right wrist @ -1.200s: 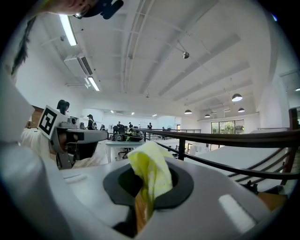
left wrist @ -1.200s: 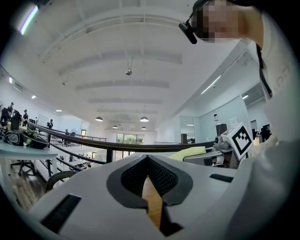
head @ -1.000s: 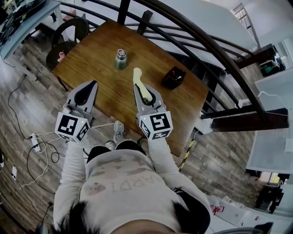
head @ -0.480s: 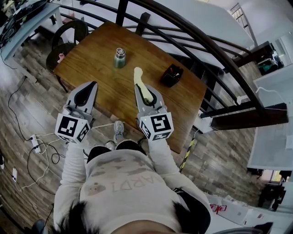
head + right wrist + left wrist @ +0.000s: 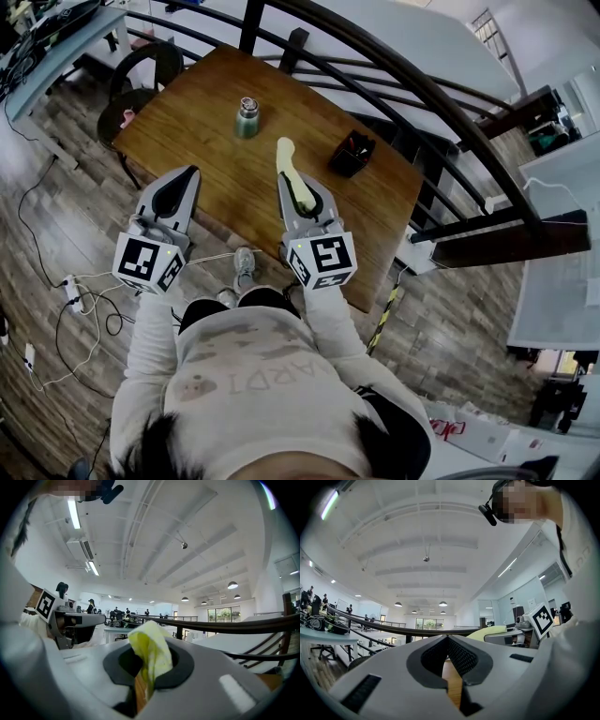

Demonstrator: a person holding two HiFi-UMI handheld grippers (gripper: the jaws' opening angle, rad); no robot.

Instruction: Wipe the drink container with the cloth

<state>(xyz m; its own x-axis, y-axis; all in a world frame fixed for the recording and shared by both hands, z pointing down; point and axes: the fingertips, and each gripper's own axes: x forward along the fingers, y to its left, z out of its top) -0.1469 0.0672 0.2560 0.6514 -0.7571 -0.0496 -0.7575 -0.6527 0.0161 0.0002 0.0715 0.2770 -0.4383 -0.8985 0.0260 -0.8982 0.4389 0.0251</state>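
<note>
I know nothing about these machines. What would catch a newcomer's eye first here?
In the middle, the grey right claw is clamped on a pale yellow cloth, while the left claw is shut and empty; each carries a black-and-white marker cube. Beyond them, a green metal drink bottle stands upright on the brown wooden table, a black box to its right.

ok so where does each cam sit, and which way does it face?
Head view: on the person's head, looking steeply down at the table, drink container, left hand-held gripper and right hand-held gripper; the person's torso shows below.
Left gripper view: on the left hand-held gripper, looking along its shut jaws, tilted up at the ceiling; a sleeve at right.
Right gripper view: on the right hand-held gripper, looking along jaws shut on the cloth, also tilted up.
Shared: the cloth shows in all three.
</note>
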